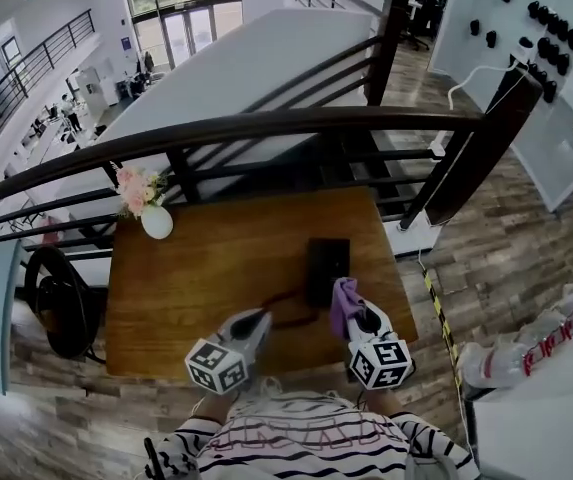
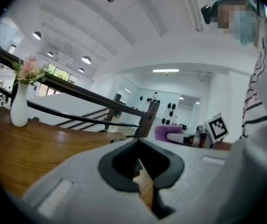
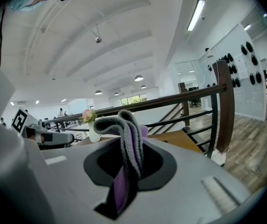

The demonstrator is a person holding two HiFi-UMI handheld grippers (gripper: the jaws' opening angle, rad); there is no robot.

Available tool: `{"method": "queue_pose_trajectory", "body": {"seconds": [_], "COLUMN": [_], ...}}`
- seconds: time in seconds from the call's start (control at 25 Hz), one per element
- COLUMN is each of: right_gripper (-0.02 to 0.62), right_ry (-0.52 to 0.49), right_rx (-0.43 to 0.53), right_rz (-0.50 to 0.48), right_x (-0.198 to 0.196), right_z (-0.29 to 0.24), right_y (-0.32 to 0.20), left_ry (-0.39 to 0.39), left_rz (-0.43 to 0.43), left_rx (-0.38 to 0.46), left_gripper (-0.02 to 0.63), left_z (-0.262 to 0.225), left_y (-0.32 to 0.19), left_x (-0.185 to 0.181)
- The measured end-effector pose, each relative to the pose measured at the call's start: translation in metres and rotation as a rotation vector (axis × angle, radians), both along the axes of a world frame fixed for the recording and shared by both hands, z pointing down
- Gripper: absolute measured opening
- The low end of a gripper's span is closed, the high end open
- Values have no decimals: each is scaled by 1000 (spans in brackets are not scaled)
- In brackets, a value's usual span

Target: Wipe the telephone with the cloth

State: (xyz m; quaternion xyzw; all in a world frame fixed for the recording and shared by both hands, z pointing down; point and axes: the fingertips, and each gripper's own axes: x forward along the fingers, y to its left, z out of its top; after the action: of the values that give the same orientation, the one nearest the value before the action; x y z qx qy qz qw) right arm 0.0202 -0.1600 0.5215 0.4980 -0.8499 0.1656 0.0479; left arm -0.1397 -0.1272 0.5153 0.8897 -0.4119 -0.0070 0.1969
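A black telephone (image 1: 326, 268) lies on the wooden table (image 1: 216, 268), right of the middle, with a dark red cord (image 1: 288, 300) trailing toward me. My right gripper (image 1: 354, 313) sits just in front of the telephone, shut on a purple and grey cloth (image 1: 343, 303). In the right gripper view the cloth (image 3: 127, 148) stands folded between the jaws of the right gripper (image 3: 126, 169). My left gripper (image 1: 261, 318) rests near the cord's end. The left gripper (image 2: 141, 164) has its jaws together with nothing between them. From the left gripper view the cloth (image 2: 165, 132) shows off to the right.
A white vase with pink flowers (image 1: 152, 214) stands at the table's far left corner. A dark railing (image 1: 266, 128) runs behind the table. A black chair (image 1: 61, 303) is off the left edge. Yellow-black floor tape (image 1: 436, 308) and white packaging (image 1: 526, 353) lie to the right.
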Motion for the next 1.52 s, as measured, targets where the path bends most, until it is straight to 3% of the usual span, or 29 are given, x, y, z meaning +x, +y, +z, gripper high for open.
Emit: {"method": "queue_pose_trajectory", "body": {"seconds": [0.28,0.68,1.28,1.52], "right_gripper": [49,49,49,49], "right_ry": [43,87,176,254], "right_rx": [7,15,-27,-117], "right_rz": [68,63,-28,-55], "right_x": [-22,-31,-53,-65], "right_z": [7,13,67,114], "right_y": [-25,-85,-176,-203], "left_ry": [9,20,15,10], "left_rz": [61,34,-78,-151], "left_rx": [-23,-30,-23,-37], "left_gripper": [0,-1,0,-1], "left_z": [8,7,5,8], "left_y": [-15,-56,-93,-87], "left_x": [-28,-27,-22,-34]}}
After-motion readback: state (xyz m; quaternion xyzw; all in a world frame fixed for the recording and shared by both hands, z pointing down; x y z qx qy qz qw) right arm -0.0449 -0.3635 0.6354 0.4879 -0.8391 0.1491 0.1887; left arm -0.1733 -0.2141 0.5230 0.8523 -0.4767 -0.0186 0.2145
